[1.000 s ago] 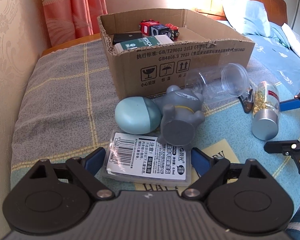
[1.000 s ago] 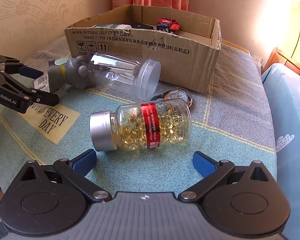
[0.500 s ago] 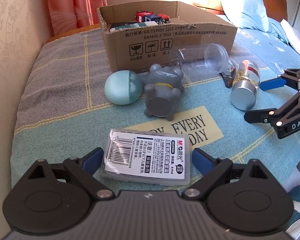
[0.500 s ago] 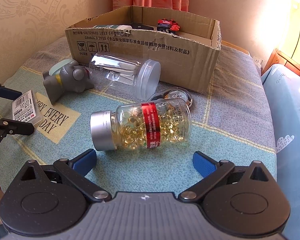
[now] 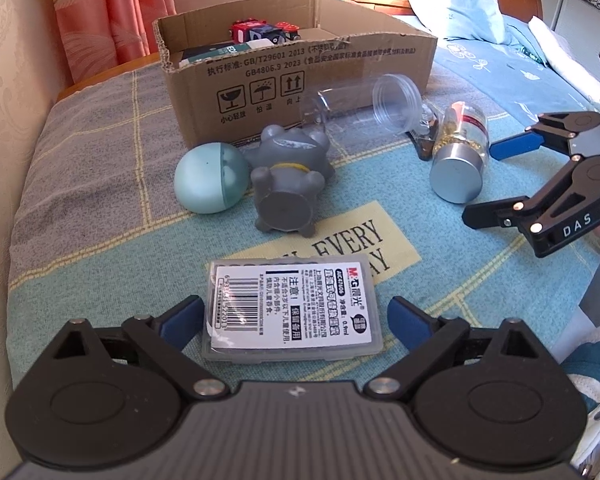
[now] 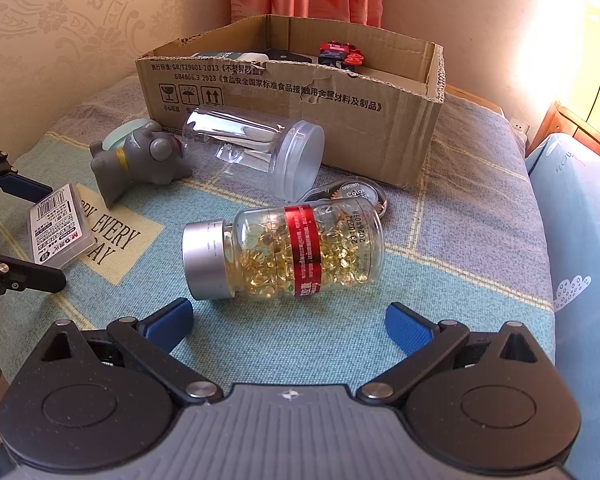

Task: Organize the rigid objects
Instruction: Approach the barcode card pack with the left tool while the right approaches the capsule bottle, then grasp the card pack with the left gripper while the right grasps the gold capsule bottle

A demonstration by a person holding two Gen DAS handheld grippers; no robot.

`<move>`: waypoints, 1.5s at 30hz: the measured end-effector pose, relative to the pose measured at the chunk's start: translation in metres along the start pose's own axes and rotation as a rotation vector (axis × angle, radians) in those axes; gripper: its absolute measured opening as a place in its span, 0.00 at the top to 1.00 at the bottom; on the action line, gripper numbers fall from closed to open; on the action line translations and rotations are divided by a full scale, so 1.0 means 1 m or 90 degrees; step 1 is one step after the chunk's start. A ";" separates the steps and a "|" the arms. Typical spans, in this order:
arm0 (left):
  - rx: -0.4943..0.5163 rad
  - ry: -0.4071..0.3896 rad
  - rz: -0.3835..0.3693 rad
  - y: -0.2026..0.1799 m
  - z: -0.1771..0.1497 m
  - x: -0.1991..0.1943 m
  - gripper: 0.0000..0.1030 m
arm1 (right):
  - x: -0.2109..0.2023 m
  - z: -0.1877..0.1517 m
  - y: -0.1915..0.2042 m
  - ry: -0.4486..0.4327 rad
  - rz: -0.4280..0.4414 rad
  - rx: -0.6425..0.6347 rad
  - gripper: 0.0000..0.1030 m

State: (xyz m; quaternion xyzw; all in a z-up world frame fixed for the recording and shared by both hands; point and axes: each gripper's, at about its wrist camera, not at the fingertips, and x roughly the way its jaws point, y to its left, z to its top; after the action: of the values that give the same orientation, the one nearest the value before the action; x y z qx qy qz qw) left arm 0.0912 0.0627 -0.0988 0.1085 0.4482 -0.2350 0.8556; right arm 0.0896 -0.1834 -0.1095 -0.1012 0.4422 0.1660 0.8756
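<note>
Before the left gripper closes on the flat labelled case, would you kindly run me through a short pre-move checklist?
1. Left gripper open: ok, both blue pads stand apart.
2. Flat labelled case between the fingers: ok, it lies flat and roughly centred, a gap on each side.
3. Case free of neighbours: ok, the grey toy figure and teal egg lie farther off.
4. Right gripper out of the way: ok, open and empty, near the capsule bottle.
5. Cardboard box has room: cannot tell, its floor is mostly hidden.
6. Pads low enough to grip the thin case: cannot tell.
</note>
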 end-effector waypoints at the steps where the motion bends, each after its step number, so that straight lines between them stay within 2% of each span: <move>1: -0.002 -0.003 0.001 0.000 0.000 0.000 0.06 | 0.000 0.000 0.000 -0.001 0.001 -0.001 0.00; 13: -0.009 -0.010 0.010 0.001 0.001 0.000 0.11 | 0.001 -0.001 -0.001 -0.015 0.009 -0.011 0.00; 27: -0.046 -0.011 0.031 0.000 0.007 0.004 0.09 | 0.006 0.002 0.001 -0.018 0.012 -0.016 0.00; 35: -0.051 -0.013 0.044 -0.004 0.005 0.004 0.09 | 0.006 0.003 0.001 -0.007 0.012 -0.014 0.00; 45: -0.042 -0.011 0.039 -0.003 0.006 0.003 0.10 | 0.001 0.015 0.004 -0.025 0.010 -0.011 0.00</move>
State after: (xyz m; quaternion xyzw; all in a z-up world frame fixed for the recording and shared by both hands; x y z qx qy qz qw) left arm 0.0952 0.0568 -0.0983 0.0915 0.4447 -0.1949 0.8694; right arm 0.1000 -0.1742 -0.1019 -0.1023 0.4243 0.1788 0.8818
